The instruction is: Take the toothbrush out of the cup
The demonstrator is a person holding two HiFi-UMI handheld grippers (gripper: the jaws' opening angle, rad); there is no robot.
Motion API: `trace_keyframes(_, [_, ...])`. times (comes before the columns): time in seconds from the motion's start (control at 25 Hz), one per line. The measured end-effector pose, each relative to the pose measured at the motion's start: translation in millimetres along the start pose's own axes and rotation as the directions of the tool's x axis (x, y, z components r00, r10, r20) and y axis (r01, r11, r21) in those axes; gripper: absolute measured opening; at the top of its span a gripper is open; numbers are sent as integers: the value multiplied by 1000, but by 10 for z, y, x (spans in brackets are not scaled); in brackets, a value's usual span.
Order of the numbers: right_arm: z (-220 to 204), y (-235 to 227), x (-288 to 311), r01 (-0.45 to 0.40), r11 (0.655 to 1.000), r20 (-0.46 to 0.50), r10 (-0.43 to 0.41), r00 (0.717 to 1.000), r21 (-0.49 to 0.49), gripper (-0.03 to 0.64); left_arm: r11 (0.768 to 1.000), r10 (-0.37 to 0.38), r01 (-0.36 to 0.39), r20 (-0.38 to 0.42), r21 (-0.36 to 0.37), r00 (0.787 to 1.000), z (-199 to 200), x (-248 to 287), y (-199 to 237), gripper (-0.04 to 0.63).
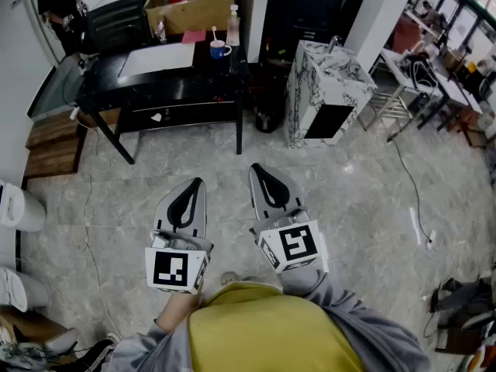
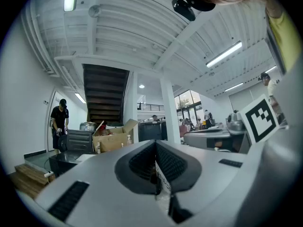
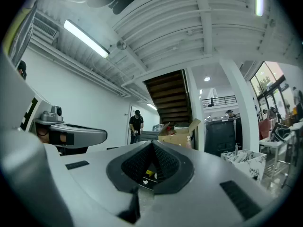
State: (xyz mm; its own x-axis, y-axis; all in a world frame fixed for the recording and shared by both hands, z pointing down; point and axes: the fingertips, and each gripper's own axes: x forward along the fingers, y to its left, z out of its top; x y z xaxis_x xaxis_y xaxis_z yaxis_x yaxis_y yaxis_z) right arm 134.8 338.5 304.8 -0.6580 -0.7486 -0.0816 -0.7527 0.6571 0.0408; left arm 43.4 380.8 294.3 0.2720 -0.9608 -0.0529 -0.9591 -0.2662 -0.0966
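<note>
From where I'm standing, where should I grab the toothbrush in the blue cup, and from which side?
Probably the part of the toothbrush sticking up above the rim of the cup, where it stands near upright and free. Come in from your side: a box and a bottle crowd the back.

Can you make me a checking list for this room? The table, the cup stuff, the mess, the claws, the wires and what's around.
Surface: black table, far ahead of the claws.
Job's things: blue cup on the table, toothbrush standing in it.
Clutter: cardboard box, bottle and white sheet on the table.
Grippers: left claw and right claw both shut, holding nothing, over the floor.
Cables: one cable trails across the floor at the right.
Surroundings: marble-patterned sink stand, a person at the far left, wooden steps.
</note>
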Motion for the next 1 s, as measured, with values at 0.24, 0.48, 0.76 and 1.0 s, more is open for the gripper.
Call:
trace_keyframes(0.24, [-35, 11, 262, 21, 1000, 18, -22, 1000, 14, 12, 1000, -27, 27, 8, -4, 1000, -20, 137, 209, 2])
trace_keyframes(0.48, [-84, 9, 424, 46, 999, 19, -47, 999, 17, 43, 998, -56, 56, -1, -23, 998, -96, 251, 390, 2])
trace_keyframes(0.76, [-214, -55, 773, 30, 999, 4, -30, 1000, 15, 74, 997, -49, 49, -12, -51, 999, -256, 498, 622, 2])
trace_keyframes(1.0, [-300, -313, 1315, 0, 1000, 1, 0, 1000, 1, 98, 998, -37, 35, -22, -57, 999, -382, 997, 887, 2])
